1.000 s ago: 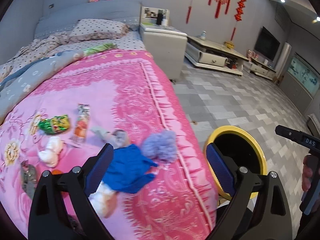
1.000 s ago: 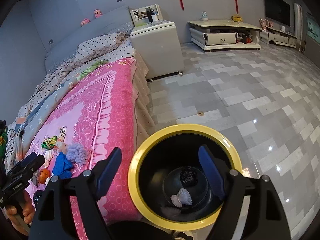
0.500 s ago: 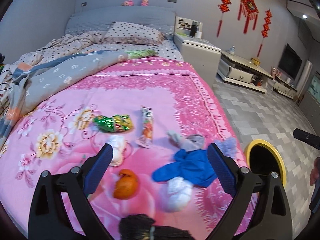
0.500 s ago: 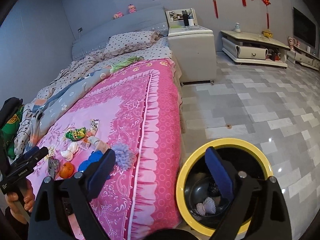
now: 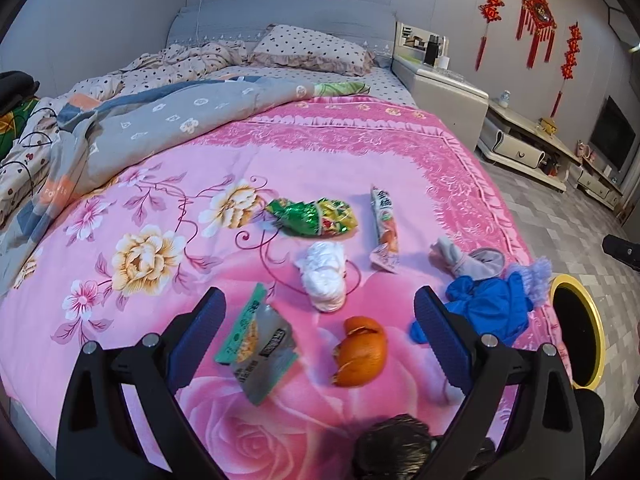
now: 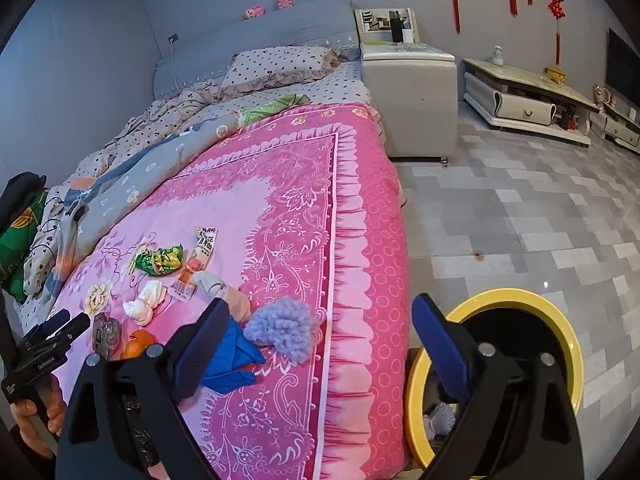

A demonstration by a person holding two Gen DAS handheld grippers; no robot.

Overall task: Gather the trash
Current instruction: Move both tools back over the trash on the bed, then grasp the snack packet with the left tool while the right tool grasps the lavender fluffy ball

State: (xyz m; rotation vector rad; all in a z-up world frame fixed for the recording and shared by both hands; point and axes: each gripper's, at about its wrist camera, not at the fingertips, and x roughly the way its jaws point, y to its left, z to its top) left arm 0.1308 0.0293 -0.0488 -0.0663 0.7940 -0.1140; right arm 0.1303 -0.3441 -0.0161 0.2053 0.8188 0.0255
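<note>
On the bed point(image 5: 168, 184) litter lies in a cluster near its foot: a crumpled snack bag point(image 5: 314, 217) farthest back, a long wrapper point(image 5: 385, 228) to its right, a tissue wad point(image 5: 325, 275) before them, then a flat packet point(image 5: 258, 354) with a fruit peel point(image 5: 360, 353) to its right. Cloth scraps point(image 5: 486, 306) lie at the bed's right edge. The bin point(image 6: 516, 364) stands on the floor point(image 6: 540, 220) beside the bed, with crumpled paper point(image 6: 440, 418) inside

A pink floral bedspread point(image 5: 168, 184), an orange peel point(image 5: 362, 352), a yellow-rimmed black bin point(image 6: 516, 300).
</note>
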